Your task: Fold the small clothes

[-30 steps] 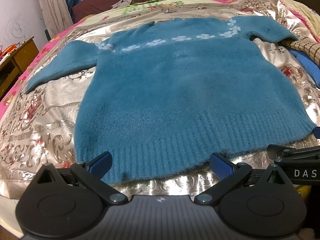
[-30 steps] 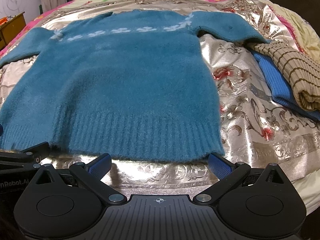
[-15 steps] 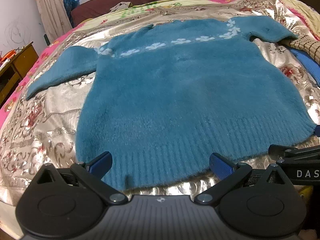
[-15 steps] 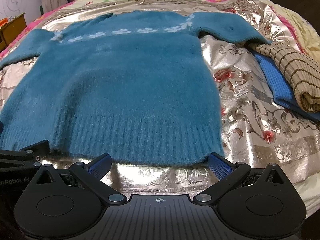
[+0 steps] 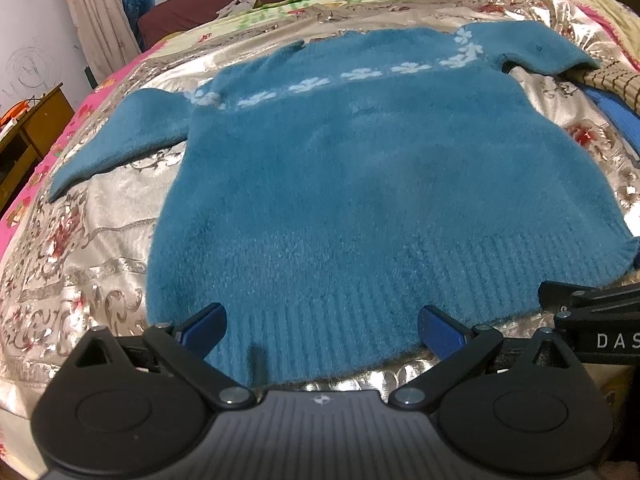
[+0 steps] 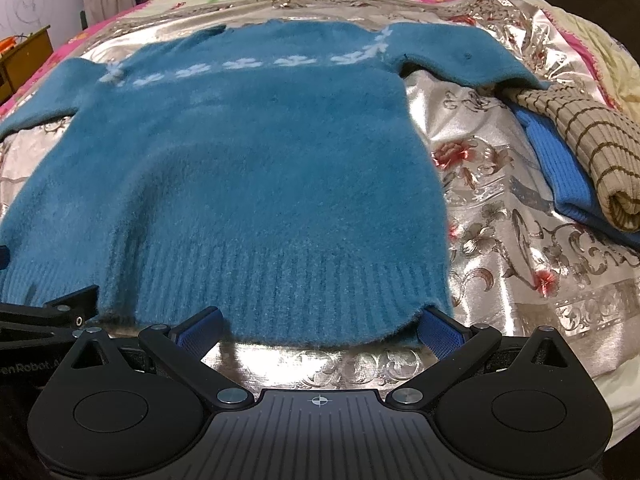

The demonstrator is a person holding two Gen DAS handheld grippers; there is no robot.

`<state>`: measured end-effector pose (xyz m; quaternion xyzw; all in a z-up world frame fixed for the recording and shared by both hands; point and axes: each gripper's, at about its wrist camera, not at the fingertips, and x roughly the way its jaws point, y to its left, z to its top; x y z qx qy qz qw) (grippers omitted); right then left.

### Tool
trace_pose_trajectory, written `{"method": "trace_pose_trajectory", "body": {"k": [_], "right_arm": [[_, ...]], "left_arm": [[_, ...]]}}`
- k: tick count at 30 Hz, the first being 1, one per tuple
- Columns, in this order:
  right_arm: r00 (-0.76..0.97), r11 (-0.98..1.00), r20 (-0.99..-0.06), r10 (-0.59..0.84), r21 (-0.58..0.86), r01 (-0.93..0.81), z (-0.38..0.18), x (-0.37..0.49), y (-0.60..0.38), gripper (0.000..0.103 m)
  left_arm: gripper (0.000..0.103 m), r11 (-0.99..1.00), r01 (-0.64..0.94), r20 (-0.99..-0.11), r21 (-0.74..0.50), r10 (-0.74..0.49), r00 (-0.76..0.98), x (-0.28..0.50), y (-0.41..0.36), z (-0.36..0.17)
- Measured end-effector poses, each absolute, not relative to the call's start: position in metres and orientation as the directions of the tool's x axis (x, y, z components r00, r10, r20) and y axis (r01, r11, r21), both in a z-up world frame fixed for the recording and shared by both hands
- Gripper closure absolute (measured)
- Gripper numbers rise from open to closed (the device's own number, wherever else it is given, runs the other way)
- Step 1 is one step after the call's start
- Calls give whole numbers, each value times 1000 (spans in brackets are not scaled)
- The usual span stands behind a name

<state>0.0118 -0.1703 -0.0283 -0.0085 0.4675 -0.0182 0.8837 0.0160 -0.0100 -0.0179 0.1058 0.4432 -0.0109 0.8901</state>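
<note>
A fuzzy teal sweater with a band of white flowers lies flat on the bed, both sleeves spread out, ribbed hem nearest me. My left gripper is open, its blue fingertips straddling the left half of the hem just above the cloth. My right gripper is open as well, over the hem's right half, its right fingertip by the sweater's bottom right corner. Nothing is held by either one. Each gripper's side shows at the edge of the other's view.
The bed wears a shiny silver floral cover. A folded beige striped garment rests on a folded blue one at the right, touching the right sleeve's end. A wooden cabinet stands left; a dark sofa lies beyond.
Both grippers have moved forward and lower toward the hem, which now lies between their fingertips. The sweater has not moved and both grippers stay open.
</note>
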Motion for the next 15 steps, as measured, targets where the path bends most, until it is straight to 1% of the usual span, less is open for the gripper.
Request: {"method": "trace_pose_trajectory", "body": {"k": [10, 15], "right_arm": [[556, 999, -830, -37, -26, 27, -32, 13, -171, 0], [556, 999, -831, -36, -24, 27, -32, 13, -171, 0]], "left_arm": [[0, 978, 117, -814, 173, 75, 576, 19, -9, -27], [0, 982, 112, -845, 154, 72, 529, 23, -6, -35]]}}
